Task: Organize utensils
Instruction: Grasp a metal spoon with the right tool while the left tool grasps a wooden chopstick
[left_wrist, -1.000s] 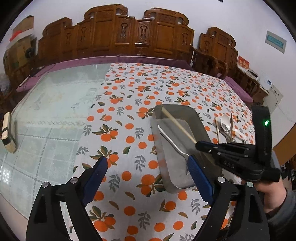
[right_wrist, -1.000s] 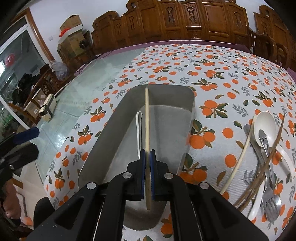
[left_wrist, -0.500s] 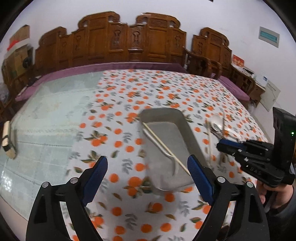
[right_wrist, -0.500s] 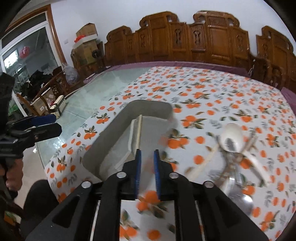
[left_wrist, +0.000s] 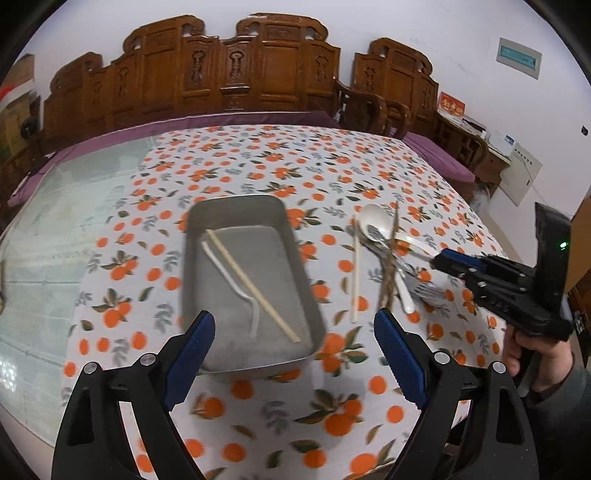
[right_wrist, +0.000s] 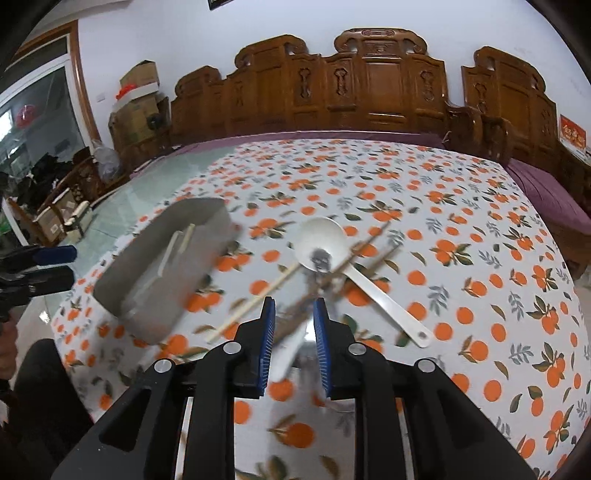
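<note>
A grey metal tray (left_wrist: 295, 258) sits at the centre of the left wrist view on an orange-print tablecloth (left_wrist: 258, 166), and inside it lie a pale wooden chopstick (left_wrist: 253, 285) running diagonally from upper left to lower right and, just left of it, a thin white utensil (left_wrist: 229, 275) with a bent end. To the right of the tray, in the centre-right of that frame, is a loose pile of utensils: a white spoon (left_wrist: 375, 222), a single light chopstick (left_wrist: 355, 269) lying nearly upright in the picture, darker sticks and metal cutlery crossing over one another, too blurred to sort out. The left gripper (left_wrist: 293, 354) fills the bottom of its view with its blue-padded jaws spread wide and nothing between them. The right gripper (right_wrist: 293, 341) hovers low over the pile in the lower centre of its own view, its jaws parted by a moderate gap and empty, with the white spoon (right_wrist: 321, 243) just beyond its tips and the tray (right_wrist: 122, 280) at centre left. Carved wooden chairs (right_wrist: 369, 85) line the far edge of the table.
</note>
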